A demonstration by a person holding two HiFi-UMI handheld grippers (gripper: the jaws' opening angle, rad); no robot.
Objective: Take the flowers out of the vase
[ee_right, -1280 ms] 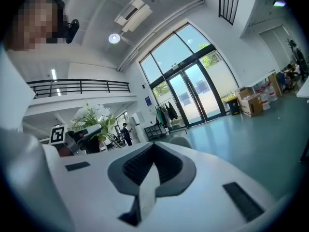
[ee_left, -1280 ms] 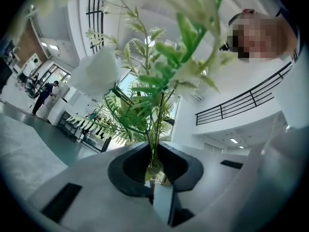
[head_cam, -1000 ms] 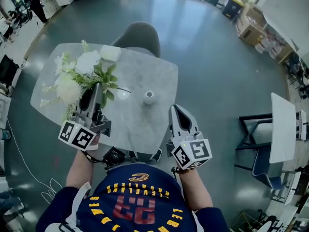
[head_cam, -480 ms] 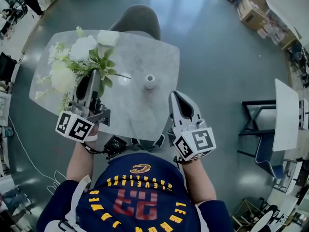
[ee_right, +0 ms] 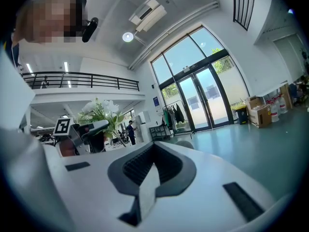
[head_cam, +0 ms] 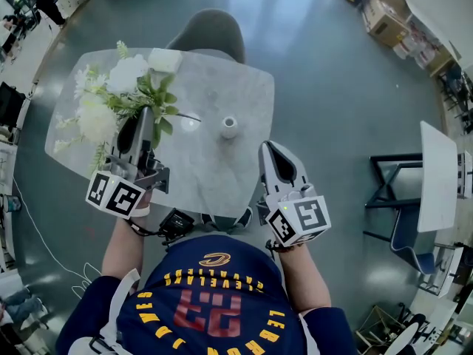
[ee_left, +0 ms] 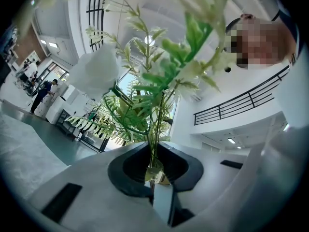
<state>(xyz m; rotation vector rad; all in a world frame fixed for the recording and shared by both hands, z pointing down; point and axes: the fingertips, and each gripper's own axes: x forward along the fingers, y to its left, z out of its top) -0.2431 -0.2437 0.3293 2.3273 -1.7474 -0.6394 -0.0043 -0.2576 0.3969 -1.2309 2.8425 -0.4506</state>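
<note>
Nothing really moved since a second ago, my head view just tipped a bit. The left hand-held gripper [head_cam: 146, 117] was clamped on the stems of the flowers [head_cam: 118, 95], which were out of the vase [head_cam: 229, 127] and sat at its 9 o'clock over the tabletop [head_cam: 222, 176]. The right hand-held gripper [head_cam: 270, 150] was pinched together and empty at the vase's 4 o'clock.

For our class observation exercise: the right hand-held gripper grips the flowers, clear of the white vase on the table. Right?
No: the left hand-held gripper grips the flowers, as the left gripper view shows. They are clear of the white vase on the table.
</note>
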